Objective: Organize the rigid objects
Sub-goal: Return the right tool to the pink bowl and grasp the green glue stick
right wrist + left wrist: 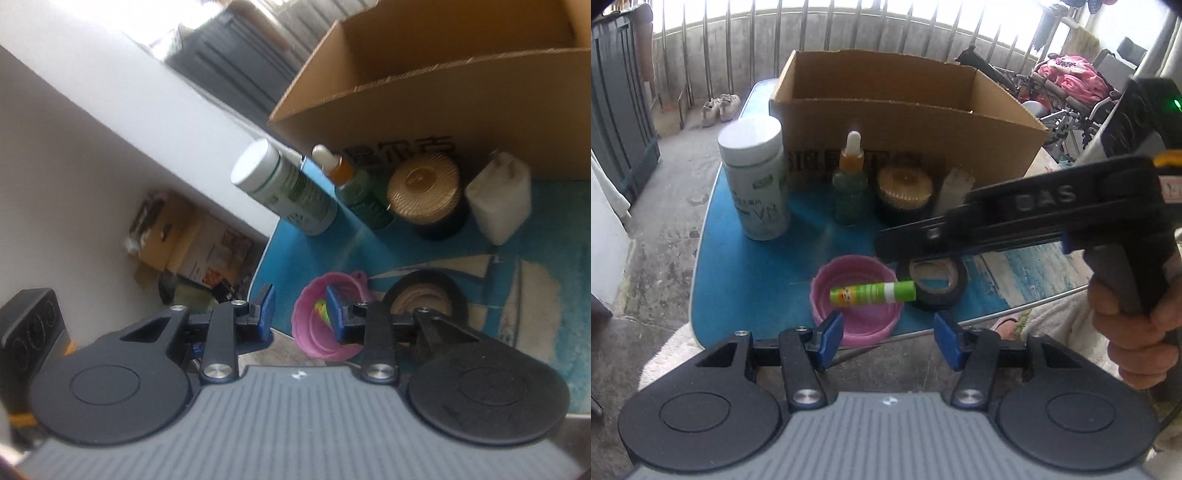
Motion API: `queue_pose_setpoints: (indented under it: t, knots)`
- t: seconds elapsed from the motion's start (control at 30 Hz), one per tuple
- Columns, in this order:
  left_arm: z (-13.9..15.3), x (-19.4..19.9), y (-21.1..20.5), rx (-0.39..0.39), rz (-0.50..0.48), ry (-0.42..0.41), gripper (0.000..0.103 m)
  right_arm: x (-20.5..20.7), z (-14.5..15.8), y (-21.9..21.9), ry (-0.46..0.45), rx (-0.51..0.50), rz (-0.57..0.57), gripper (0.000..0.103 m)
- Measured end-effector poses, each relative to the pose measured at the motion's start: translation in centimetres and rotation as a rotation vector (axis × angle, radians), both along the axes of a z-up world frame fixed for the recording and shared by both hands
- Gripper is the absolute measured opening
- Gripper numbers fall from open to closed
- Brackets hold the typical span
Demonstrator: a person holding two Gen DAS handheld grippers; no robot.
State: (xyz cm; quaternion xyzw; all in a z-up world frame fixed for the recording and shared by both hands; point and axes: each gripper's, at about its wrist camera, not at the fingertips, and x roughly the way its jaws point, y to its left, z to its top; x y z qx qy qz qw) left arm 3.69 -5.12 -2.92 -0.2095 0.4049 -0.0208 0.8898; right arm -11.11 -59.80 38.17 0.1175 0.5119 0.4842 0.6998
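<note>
Green tube point(872, 292), lying across the pink lid's point(827, 317) rim beside the tape roll point(938, 284) on the blue surface point(757, 266), could roll off if either empty, part-open gripper, left point(888, 334) or right point(300, 312), nudges that lid.

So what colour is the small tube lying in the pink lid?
Green tube, with white band; left wrist view.

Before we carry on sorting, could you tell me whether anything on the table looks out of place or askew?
One thing: the green tube lies on its side across the pink lid, one end resting on the black tape roll. The bottles by the cardboard box stand upright; nothing spilled.
</note>
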Motion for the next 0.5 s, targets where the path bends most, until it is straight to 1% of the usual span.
queue_pose_setpoints:
  t: [0.03,0.23,0.37,0.5]
  knots:
    - [-0.3,0.2,-0.1,-0.002,0.001,0.004,0.054,0.4,0.2,0.3,0.001,-0.01,0.006,0.027]
    - [-0.6,0.5,-0.6,-0.029,-0.033,-0.009,0.053,0.8,-1.2,1.9,0.015,-0.065,0.022,0.023]
    - [-1.0,1.0,-1.0,-0.041,-0.053,-0.003,0.052,1.1,-2.6,2.4,0.065,-0.087,0.022,0.022]
    - [-1.5,1.3,-0.9,-0.066,-0.053,0.001,0.052,0.9,-3.4,2.7,0.085,-0.107,0.027,0.022]
